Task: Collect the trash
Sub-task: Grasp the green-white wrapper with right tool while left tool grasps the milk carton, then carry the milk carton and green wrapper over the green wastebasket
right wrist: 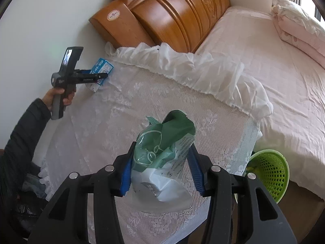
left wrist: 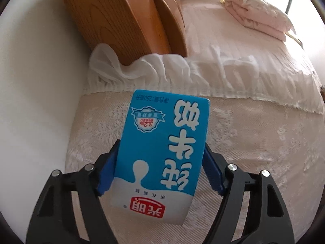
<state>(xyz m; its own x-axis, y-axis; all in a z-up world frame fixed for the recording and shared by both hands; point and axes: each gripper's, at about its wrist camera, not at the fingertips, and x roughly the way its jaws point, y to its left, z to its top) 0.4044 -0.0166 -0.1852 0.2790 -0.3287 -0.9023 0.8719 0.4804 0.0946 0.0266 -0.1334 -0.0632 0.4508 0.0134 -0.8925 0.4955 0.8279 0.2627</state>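
The left tongs (left wrist: 160, 170) are seen closed on a blue milk carton (left wrist: 162, 150) – both blue pads lie flat against its narrow sides near the lower half, and the printed face is turned toward the camera. The carton is held over a lace-covered surface (left wrist: 254, 142) at the far left, near the white wall; whether its base touches the lace cannot be told. The side grip is judged deliberate: a rigid box offers parallel faces, so it is unlikely to twist.

The right tongs (right wrist: 160, 168) are clamped, partly open, on a crumpled green-and-white plastic wrapper (right wrist: 162, 152), pinched at mid-body so that the loose white end hangs toward the camera. The wrapper is carried above the lace, nearer than the carton and to its right.

A green mesh basket (right wrist: 270, 174) stands on the floor at the near right, between the surface and the bed (right wrist: 274, 71) – presumably the bin for both items. In the right wrist view a hand (right wrist: 61, 95) in a dark sleeve is seen on the left tool's handle.

Judgement: both pieces are secured; transfer to the basket is not yet done.
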